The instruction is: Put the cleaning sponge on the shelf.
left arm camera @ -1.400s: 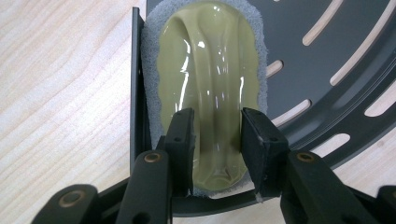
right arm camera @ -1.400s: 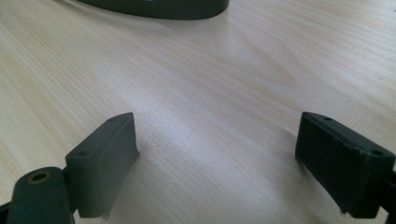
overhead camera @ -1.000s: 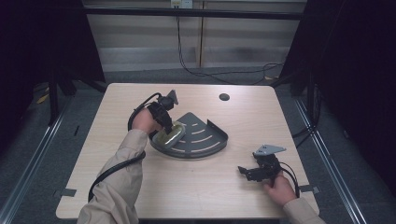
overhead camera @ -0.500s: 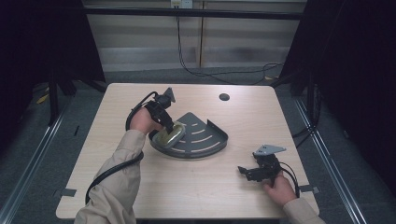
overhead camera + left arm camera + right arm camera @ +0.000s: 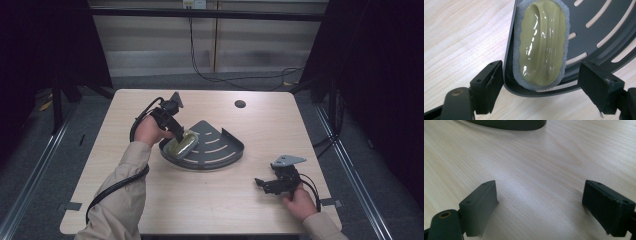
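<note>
A dark grey fan-shaped slotted tray (image 5: 220, 150) lies in the middle of the wooden table. An olive-green oval scrubber with a grey sponge base (image 5: 182, 144) rests on the tray's left corner; the left gripper view shows it (image 5: 542, 42) lying inside the tray rim (image 5: 510, 50). My left gripper (image 5: 176, 131) hovers over that corner, open, its jaws spread wide on either side of the scrubber (image 5: 540, 82) without touching it. My right gripper (image 5: 265, 184) rests low at the table's front right, open over bare wood (image 5: 540, 202).
A small round dark hole (image 5: 240, 104) sits near the table's far edge. The tray's curved wall (image 5: 509, 124) lies well ahead of the right gripper. Cables trail from both grippers. Black frame posts and dark curtains surround the table.
The left hand and gripper have drawn back slightly to the left from the tray corner, leaving the scrubber lying on the tray. The right gripper has not moved.
</note>
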### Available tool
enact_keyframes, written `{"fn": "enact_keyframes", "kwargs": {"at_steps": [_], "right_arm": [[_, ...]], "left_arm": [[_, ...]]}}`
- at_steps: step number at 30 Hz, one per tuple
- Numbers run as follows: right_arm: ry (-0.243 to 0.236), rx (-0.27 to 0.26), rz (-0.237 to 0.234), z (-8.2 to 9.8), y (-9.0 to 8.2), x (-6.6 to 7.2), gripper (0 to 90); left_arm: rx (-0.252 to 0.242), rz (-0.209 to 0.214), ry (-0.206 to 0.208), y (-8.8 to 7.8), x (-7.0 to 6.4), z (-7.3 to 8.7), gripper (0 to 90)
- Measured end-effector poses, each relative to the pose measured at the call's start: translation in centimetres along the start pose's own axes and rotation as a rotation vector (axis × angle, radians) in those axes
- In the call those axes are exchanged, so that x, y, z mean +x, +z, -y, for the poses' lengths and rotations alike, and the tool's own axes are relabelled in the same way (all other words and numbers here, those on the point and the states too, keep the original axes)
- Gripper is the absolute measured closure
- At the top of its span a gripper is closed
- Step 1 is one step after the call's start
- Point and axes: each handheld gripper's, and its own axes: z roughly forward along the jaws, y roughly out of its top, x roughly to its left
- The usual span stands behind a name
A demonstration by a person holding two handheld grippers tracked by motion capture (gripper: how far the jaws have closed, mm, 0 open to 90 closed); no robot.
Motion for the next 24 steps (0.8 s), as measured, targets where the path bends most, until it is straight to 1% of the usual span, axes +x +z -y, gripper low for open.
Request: {"fn": "enact_keyframes", "kwargs": {"at_steps": [2, 5, 7, 9, 12, 19, 20, 21, 23, 24], "right_arm": [[-0.001, -0.001, -0.001, 0.0, 0.0, 0.0, 12.3], [0.001, 0.000, -0.001, 0.0, 0.0, 0.0, 12.3], [0.001, 0.000, -0.001, 0.0, 0.0, 0.0, 12.3], [-0.001, -0.001, -0.001, 0.0, 0.0, 0.0, 12.3], [-0.001, -0.001, -0.001, 0.0, 0.0, 0.0, 12.3], [-0.001, -0.001, -0.001, 0.0, 0.0, 0.0, 12.3], [-0.001, -0.001, -0.001, 0.0, 0.0, 0.0, 12.3], [-0.001, -0.001, -0.001, 0.0, 0.0, 0.0, 12.3], [-0.001, -0.001, -0.001, 0.0, 0.0, 0.0, 12.3], [-0.001, -0.001, -0.001, 0.0, 0.0, 0.0, 12.3]], "left_arm": [[-0.006, 0.004, 0.001, -0.2, 0.1, 0.2, 18.9], [-0.015, -0.001, -0.003, -0.5, 0.1, 0.6, 18.5], [-0.021, 0.007, -0.001, -0.7, 0.2, 0.9, 18.4], [-0.024, 0.002, -0.001, -0.9, 0.3, 1.1, 18.3], [-0.031, 0.005, -0.001, -1.2, 0.3, 1.5, 18.0], [-0.052, 0.010, 0.001, -1.7, 0.3, 2.7, 18.1], [-0.045, 0.009, 0.003, -1.8, 0.4, 2.8, 18.0], [-0.057, 0.007, 0.003, -1.9, 0.4, 3.1, 17.9], [-0.062, 0.014, 0.000, -2.0, 0.4, 3.5, 17.9], [-0.065, 0.010, 0.005, -2.1, 0.5, 3.7, 17.9]]}}
